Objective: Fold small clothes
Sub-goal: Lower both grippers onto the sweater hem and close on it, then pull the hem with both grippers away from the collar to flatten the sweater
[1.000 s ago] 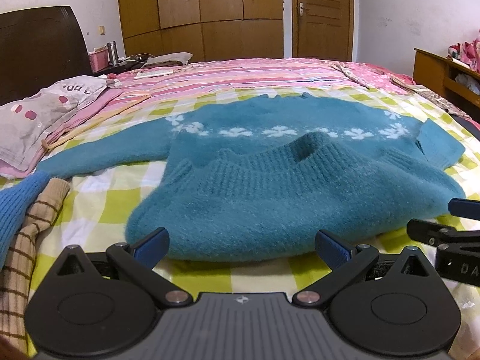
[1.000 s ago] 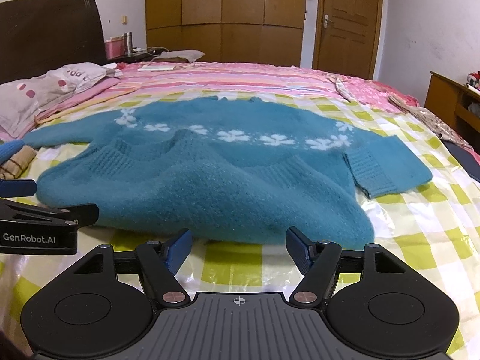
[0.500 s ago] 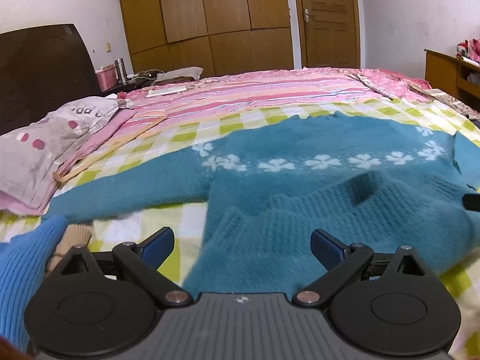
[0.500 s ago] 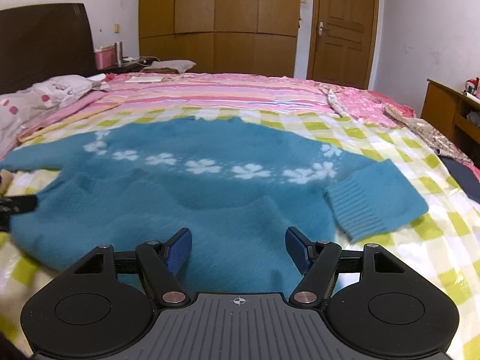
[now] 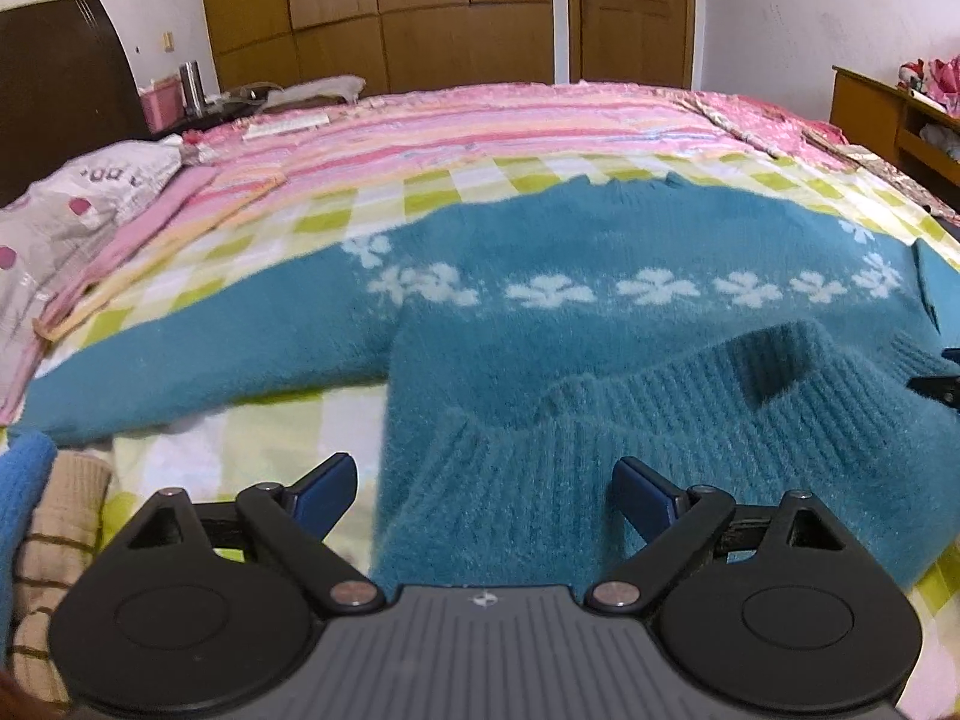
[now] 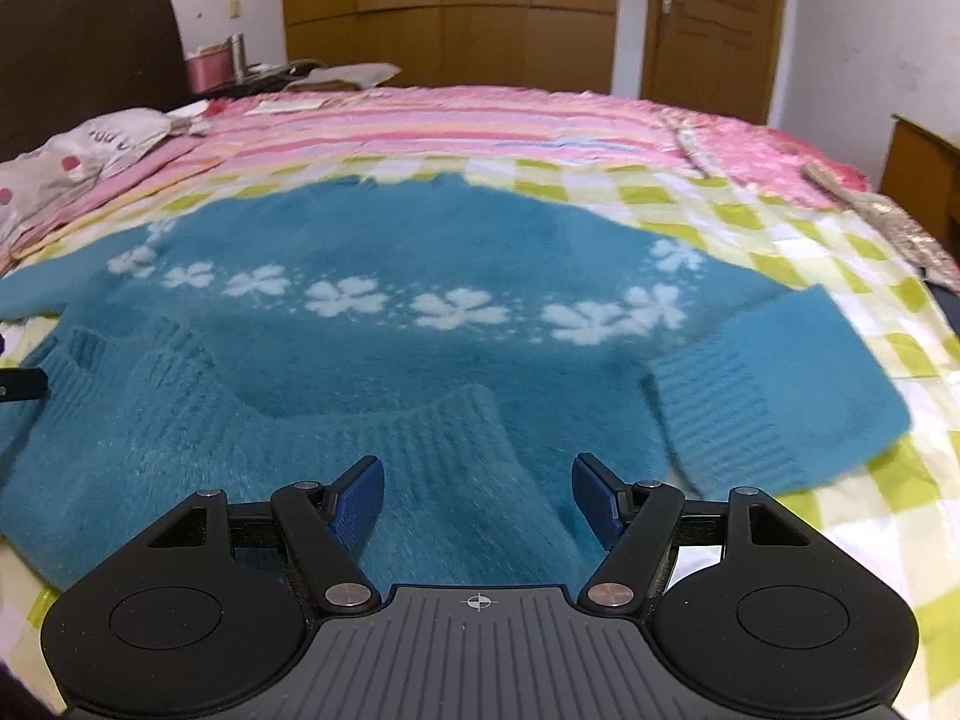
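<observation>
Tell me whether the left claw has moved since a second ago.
Yes. The left claw has come forward over the teal sweater's ribbed near edge, which earlier lay beyond its open fingertips; the wardrobe looms larger.

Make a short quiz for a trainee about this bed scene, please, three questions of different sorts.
1. True or false: the left gripper is shut on the fluffy teal knitted sweater.
2. What white pattern crosses the sweater?
3. The right gripper is: A open above the ribbed hem; B shut on a sleeve; C holding a pillow.

Key: 1 false, it is open; 2 a row of flowers; 3 A.
</observation>
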Action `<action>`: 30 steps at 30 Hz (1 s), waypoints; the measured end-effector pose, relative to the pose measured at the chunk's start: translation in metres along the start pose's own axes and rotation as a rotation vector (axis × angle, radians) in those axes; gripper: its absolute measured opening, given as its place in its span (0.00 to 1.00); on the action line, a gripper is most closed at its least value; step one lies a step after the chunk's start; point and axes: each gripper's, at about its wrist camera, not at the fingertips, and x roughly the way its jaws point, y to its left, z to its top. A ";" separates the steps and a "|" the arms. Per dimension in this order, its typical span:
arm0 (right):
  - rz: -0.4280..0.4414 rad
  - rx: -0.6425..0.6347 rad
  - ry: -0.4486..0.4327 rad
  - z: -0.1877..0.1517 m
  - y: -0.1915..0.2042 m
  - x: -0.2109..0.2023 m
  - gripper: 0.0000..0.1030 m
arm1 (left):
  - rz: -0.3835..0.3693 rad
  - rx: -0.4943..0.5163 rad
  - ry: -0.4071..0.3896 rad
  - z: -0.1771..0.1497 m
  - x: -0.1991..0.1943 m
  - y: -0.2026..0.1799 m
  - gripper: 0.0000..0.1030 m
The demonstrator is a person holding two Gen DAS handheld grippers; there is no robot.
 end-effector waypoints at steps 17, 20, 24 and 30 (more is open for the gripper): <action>0.206 0.028 0.057 0.003 0.000 -0.031 0.10 | -0.176 -0.048 0.036 -0.015 -0.031 0.012 0.29; 0.241 -0.017 0.047 -0.006 0.007 -0.060 0.10 | -0.220 -0.047 0.019 -0.026 -0.054 0.014 0.29; 0.272 -0.046 0.057 -0.021 0.009 -0.096 0.10 | -0.248 -0.051 0.007 -0.043 -0.085 0.015 0.29; 0.264 -0.070 0.105 -0.055 0.002 -0.131 0.10 | -0.244 -0.031 0.040 -0.074 -0.122 0.016 0.29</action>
